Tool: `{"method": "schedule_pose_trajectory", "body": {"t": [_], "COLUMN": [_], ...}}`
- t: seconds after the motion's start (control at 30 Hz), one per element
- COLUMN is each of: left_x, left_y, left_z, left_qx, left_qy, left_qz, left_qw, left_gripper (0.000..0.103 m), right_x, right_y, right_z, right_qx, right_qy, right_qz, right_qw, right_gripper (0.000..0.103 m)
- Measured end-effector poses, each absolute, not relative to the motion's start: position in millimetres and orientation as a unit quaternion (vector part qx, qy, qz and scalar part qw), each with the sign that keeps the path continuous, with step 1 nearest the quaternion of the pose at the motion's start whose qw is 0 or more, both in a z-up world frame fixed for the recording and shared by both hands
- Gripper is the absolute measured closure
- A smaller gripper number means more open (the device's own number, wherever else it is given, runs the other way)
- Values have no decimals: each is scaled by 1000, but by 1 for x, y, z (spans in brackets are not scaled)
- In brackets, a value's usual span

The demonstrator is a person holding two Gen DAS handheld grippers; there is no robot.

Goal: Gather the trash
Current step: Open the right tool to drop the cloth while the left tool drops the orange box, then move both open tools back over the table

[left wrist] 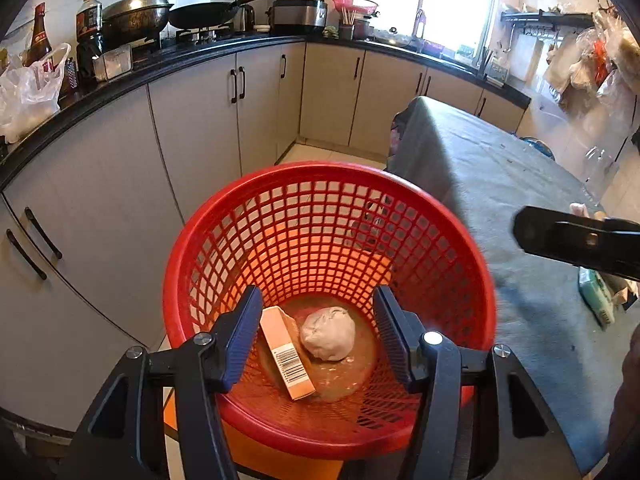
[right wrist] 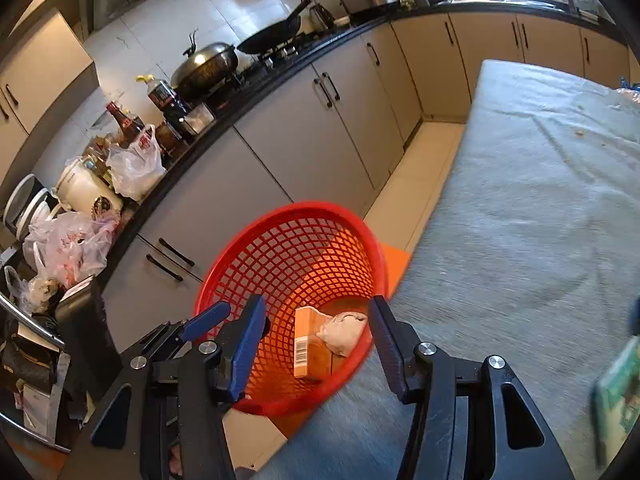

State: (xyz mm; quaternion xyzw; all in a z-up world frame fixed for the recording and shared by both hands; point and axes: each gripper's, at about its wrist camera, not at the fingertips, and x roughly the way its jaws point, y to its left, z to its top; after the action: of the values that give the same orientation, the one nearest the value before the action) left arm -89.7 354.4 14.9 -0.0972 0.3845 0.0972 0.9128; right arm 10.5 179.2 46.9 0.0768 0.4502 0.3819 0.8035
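- We see a round red plastic basket [left wrist: 328, 240] with a grid of holes in its wall, standing just beside a long surface covered with a grey cloth [left wrist: 520, 184].
- Down in the bottom of the red basket lie two bits of trash: a long pale cardboard box with a barcode [left wrist: 286, 354] and a crumpled white ball of paper [left wrist: 328, 332].
- The box and the paper ball touch each other.
- Our left gripper [left wrist: 316, 332] hangs over the open top of the basket and points down into it.
- Its blue ribbed fingers [left wrist: 240, 340] are spread apart, and nothing is between them; the trash lies far below them on the basket floor.
- Our right gripper [right wrist: 316, 340] sits over the edge of the cloth, next to the basket rim, and looks into the basket too.
- Its blue fingers [right wrist: 246, 348] are also spread apart and pinch nothing.
- From the right wrist view we can see one blue finger of the left gripper poking in at the left of the basket.
- Something green and white [right wrist: 618, 392] lies on the cloth at the right edge, too blurry for us to tell what it is.
- Behind the basket runs a black kitchen counter [left wrist: 192, 54] over grey cupboards [left wrist: 196, 128], with a lidded wok [left wrist: 136, 14], bottles and plastic bags on it.
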Motion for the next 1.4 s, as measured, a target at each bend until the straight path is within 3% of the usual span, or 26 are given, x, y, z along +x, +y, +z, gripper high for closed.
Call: {"method": "schedule_pose_trajectory", "body": {"t": [0.67,1.4], "left_x": [-149,-158], "left_y": [223,90], "left_z": [120,168], "left_qx": [-22,61], "left_qy": [285,250], "left_qz": [16,-85], "left_qw": [958,963], "left_gripper": [38,32], "right_x": [-87,-127], "right_y": [15,-118], "right_z": [151,153], "right_qx": [104,174], "right_qy": [309,270], "right_qz": [341,264], "right_qw": [882,909], "right_gripper": [37,37]}}
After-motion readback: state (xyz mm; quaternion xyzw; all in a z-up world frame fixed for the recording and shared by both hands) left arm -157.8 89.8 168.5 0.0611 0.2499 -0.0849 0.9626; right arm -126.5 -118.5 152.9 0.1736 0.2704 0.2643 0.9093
